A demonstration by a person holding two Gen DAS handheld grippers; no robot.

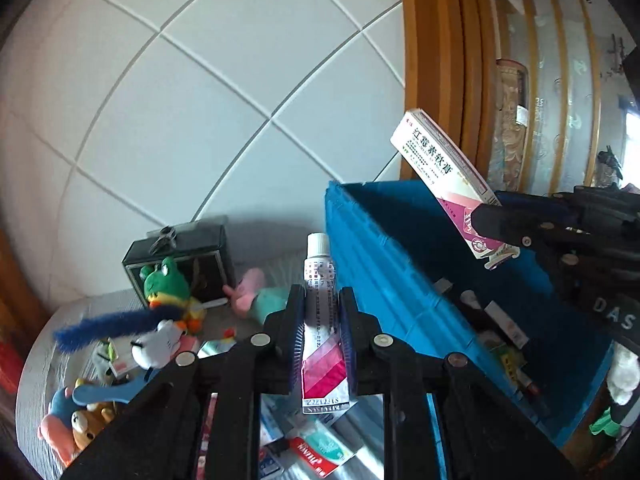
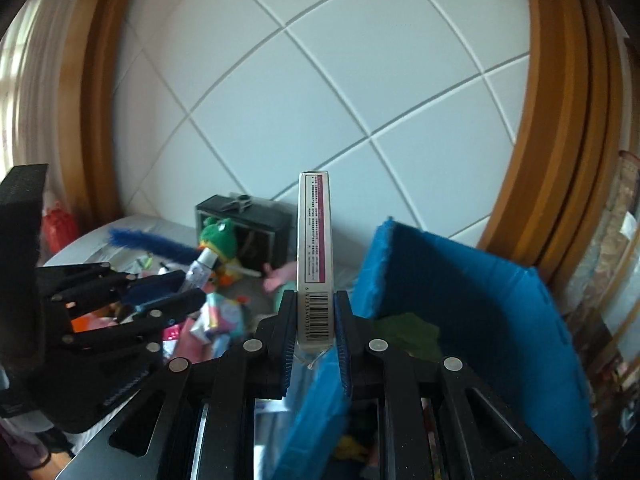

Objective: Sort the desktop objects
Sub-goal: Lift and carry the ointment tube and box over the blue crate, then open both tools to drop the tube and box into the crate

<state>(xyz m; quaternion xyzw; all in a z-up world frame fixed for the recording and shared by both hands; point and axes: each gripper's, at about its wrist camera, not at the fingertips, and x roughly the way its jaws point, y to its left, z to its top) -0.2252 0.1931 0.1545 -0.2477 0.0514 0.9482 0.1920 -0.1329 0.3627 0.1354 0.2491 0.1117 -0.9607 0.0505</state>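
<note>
Holding both items up beside the blue bin (image 1: pixel 384 248): left gripper (image 1: pixel 320 320) pinches a white tube (image 1: pixel 320 300), cap up; right gripper (image 2: pixel 314 320) pinches a carton (image 2: pixel 315 248) on edge, upright. Plush toys (image 1: pixel 168 284) and packets lie on the table (image 1: pixel 40 360) below.

glossy cardboard box (image 2: pixel 315 256), fuzzy plush frog (image 1: pixel 164 280)

Two tongs up, left tongs (image 1: pixel 320 320) and right tongs (image 2: pixel 316 332); one ointment tube (image 1: pixel 320 308), one medicine carton (image 2: pixel 315 256), one blue bin (image 1: pixel 384 264) at three o'clock, one green frog plush (image 1: pixel 164 280), one black box (image 1: pixel 180 252) at ten o'clock
</note>
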